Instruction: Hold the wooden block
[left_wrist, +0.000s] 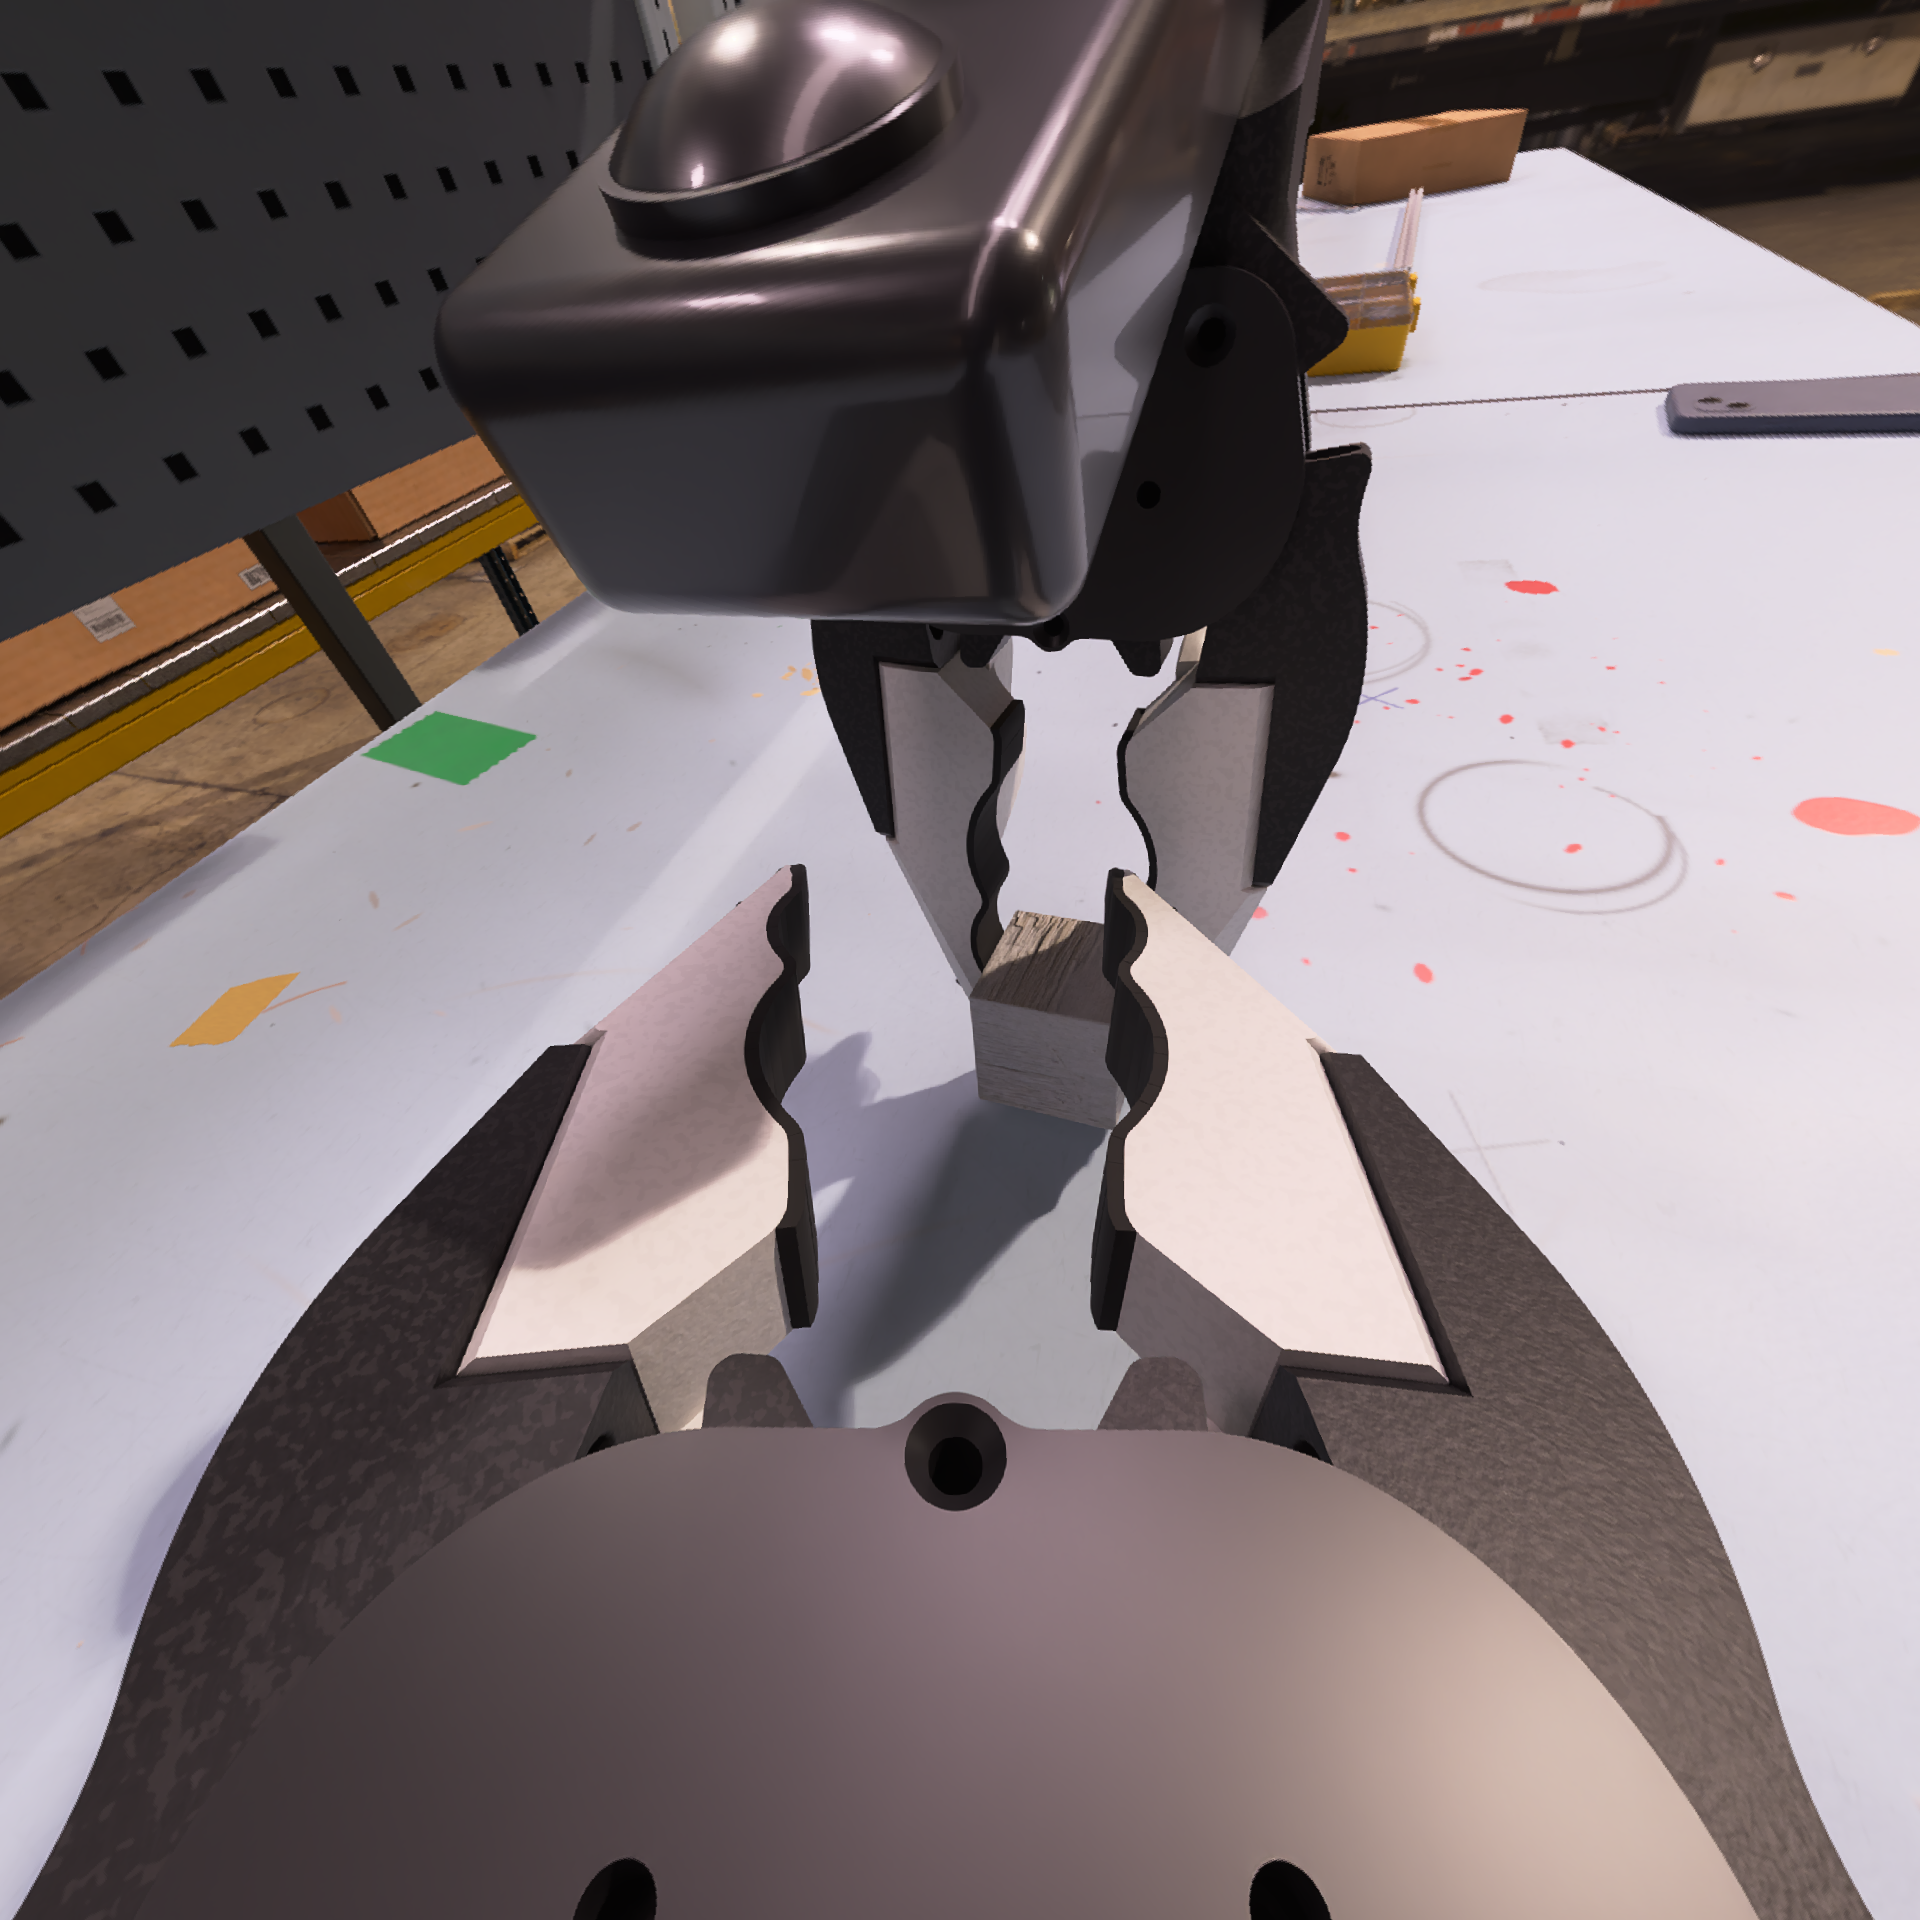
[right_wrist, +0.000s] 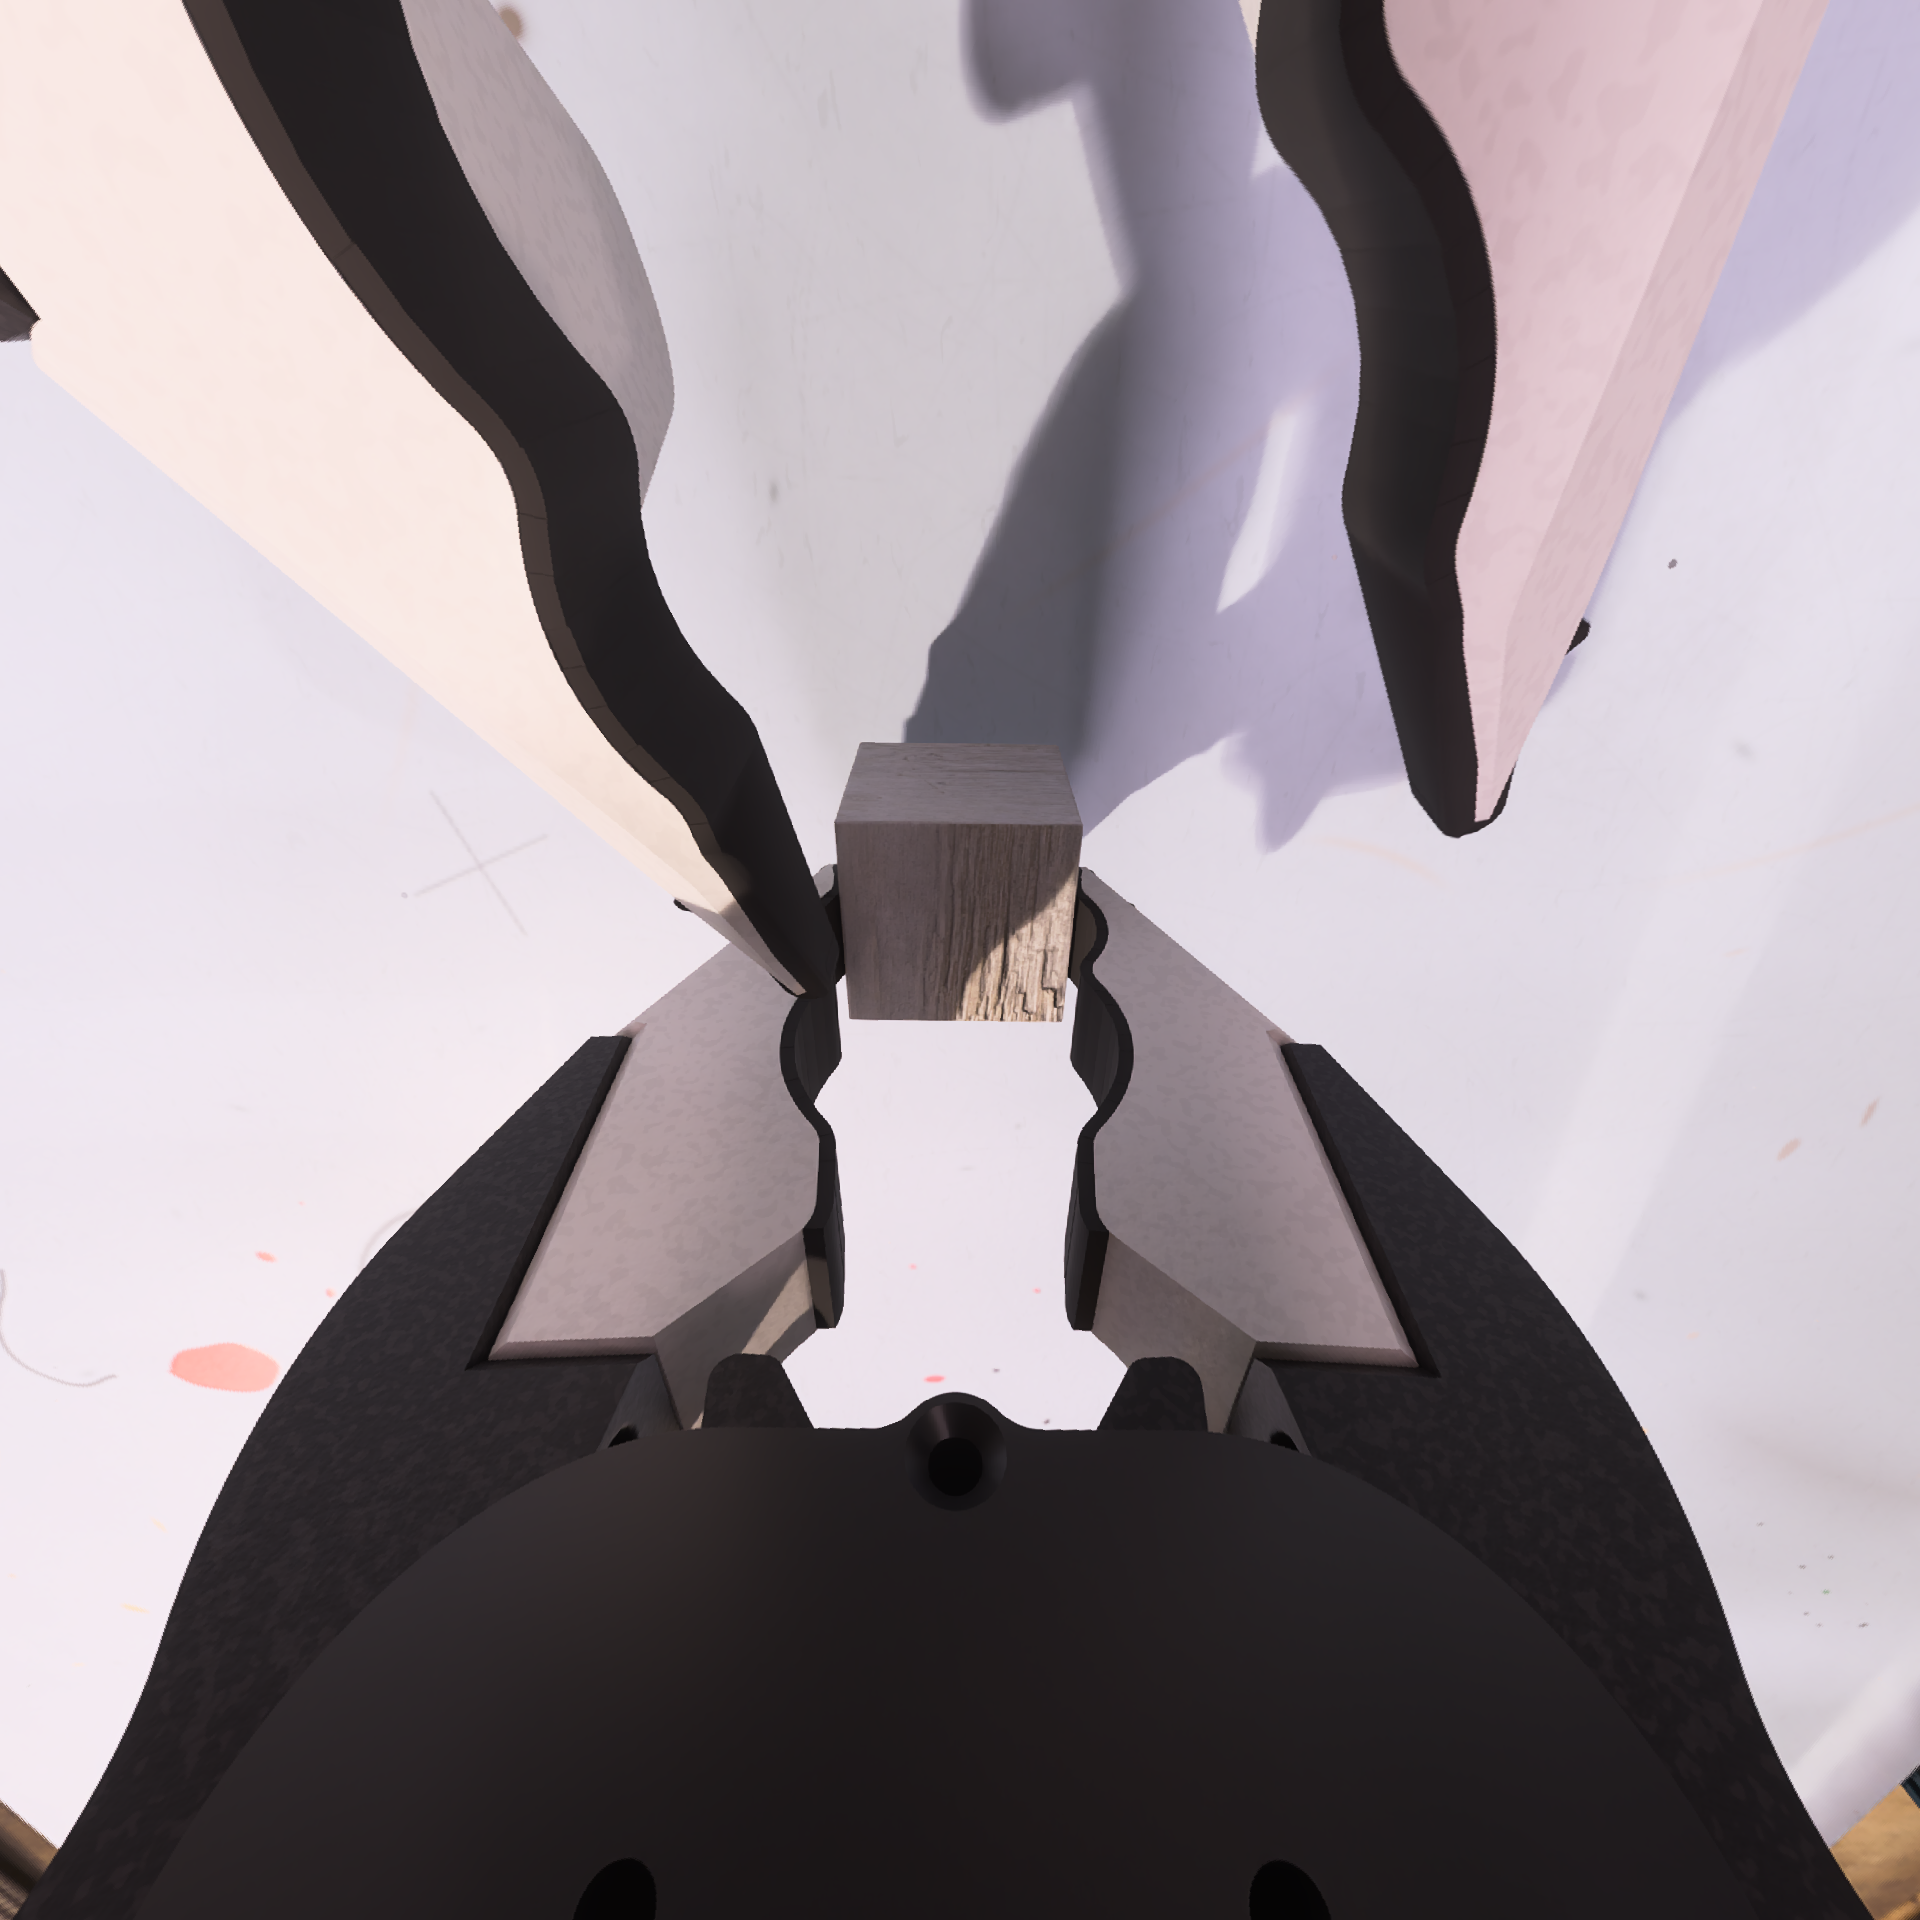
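The wooden block (right_wrist: 956, 914) is a small grey-brown cube on or just above the white table (left_wrist: 520, 1039). My right gripper (right_wrist: 958, 894) is shut on the wooden block, one fingertip on each side. In the left wrist view the right gripper (left_wrist: 1049, 935) reaches down from above and holds the block (left_wrist: 1039, 1049) by its upper part. My left gripper (left_wrist: 956, 878) is open and empty, with the block just past its tips, against the right finger. The left gripper (right_wrist: 1122, 894) also shows in the right wrist view, jaws spread wide around the block.
A dark pegboard (left_wrist: 208, 260) stands at the back left, beyond the table's left edge. A green patch (left_wrist: 447, 746) and orange tape (left_wrist: 234, 1008) lie on the left. A phone (left_wrist: 1797, 407), a yellow tray (left_wrist: 1361, 332) and a cardboard box (left_wrist: 1413, 156) sit far right.
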